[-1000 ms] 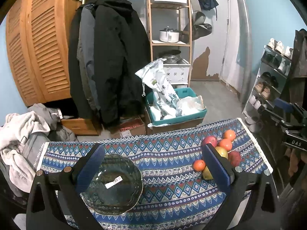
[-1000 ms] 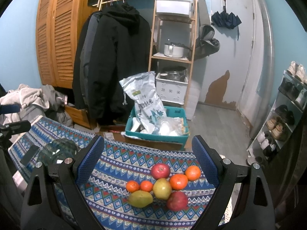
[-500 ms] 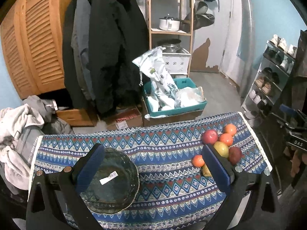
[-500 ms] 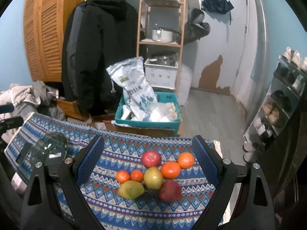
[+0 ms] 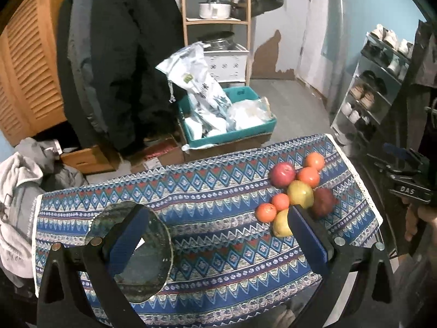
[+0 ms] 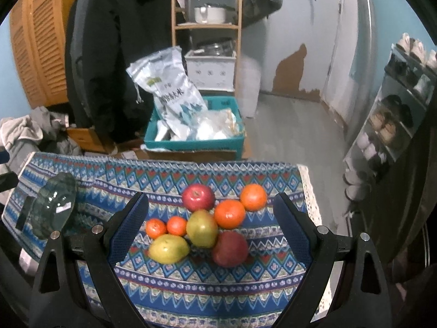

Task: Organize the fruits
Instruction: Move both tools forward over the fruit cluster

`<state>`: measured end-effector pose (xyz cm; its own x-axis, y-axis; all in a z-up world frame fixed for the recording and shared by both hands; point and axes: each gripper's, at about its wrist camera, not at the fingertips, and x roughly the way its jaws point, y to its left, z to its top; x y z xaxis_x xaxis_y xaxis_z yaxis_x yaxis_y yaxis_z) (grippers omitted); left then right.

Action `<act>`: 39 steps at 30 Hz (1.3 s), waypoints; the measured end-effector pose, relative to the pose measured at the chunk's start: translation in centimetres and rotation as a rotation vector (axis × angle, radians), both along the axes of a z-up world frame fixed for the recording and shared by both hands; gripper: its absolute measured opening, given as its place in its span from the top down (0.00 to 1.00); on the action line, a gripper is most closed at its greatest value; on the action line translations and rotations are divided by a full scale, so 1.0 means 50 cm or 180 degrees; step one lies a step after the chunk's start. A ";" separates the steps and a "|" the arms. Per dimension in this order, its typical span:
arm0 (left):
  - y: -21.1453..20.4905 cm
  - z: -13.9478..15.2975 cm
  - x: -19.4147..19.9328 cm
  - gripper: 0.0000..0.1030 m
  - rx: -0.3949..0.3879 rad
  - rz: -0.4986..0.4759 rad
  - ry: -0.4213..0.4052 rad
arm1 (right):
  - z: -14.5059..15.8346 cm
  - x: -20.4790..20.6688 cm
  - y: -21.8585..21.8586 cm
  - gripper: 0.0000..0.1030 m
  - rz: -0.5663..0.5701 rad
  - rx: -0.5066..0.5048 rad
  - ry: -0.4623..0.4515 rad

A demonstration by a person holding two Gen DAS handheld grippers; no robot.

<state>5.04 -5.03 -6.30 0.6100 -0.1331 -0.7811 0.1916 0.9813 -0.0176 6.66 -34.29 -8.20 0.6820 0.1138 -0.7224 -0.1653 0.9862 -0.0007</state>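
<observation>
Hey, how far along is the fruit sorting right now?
Nothing is sorted yet. The glass bowl holds no fruit, and all eight pieces, like the red apple and the yellow-green pear, sit clustered on the patterned cloth. Left tool and right tool are open and carry nothing. Everything remains.

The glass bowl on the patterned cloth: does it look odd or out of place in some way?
Yes. The glass bowl has a white sticker on it, perhaps a label never removed. It holds no fruit: all eight pieces sit clustered on the cloth at the other end, around the yellow-green pear. No damage shows.
</observation>
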 end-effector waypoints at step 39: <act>-0.209 -0.290 0.131 0.01 0.0019 -0.0419 0.0881 | -0.339 0.136 -0.074 0.12 -0.0048 -0.0171 0.1334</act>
<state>11.59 -15.47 -20.83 0.3516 -0.1918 -0.9163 0.3058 0.9486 -0.0813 13.47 -37.97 -25.12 0.3294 0.0607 -0.9423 -0.1479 0.9889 0.0120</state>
